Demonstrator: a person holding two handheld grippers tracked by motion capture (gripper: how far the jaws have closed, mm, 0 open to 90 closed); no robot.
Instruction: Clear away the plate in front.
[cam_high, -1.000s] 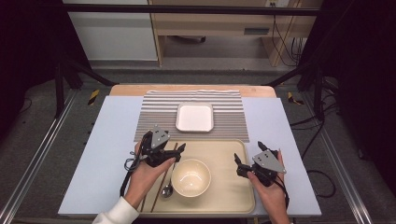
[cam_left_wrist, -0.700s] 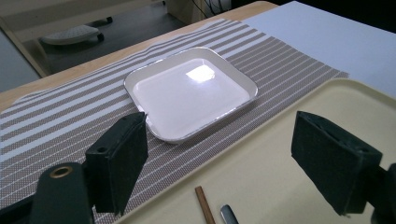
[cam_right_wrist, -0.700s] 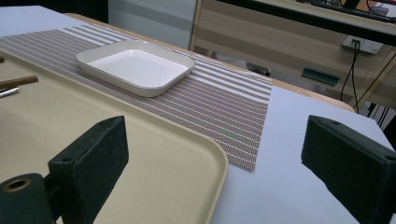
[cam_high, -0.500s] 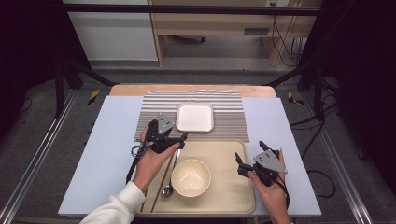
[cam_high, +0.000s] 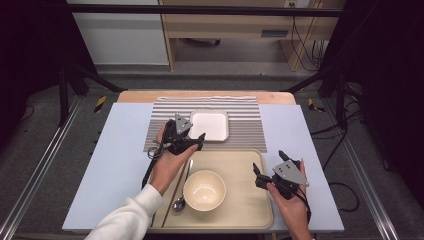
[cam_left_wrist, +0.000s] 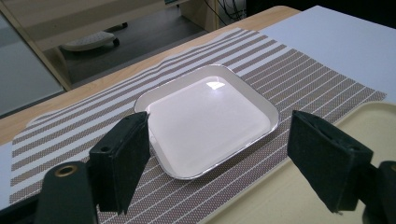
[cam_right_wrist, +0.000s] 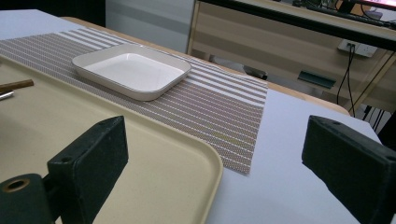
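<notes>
While a bench (cam_high: 120, 165) carries a striped mat (cam_high: 245, 127) and a beige tray (cam_high: 245, 200), the white dish (cam_high: 210, 125) sits on the mat and a cream bowl (cam_high: 204, 190) in the tray beside a spoon (cam_high: 180, 200) and chopsticks (cam_high: 172, 192). The left gripper (cam_high: 192, 142) hovers just beside the dish, jaws wide; the right gripper (cam_high: 267, 167) hangs over the tray's right edge, jaws wide and empty.

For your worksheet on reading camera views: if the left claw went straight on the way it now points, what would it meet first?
Probably the white square plate on the striped placemat. The left claw is open, pointing at the plate's near edge; the gap between them is unclear.
</notes>
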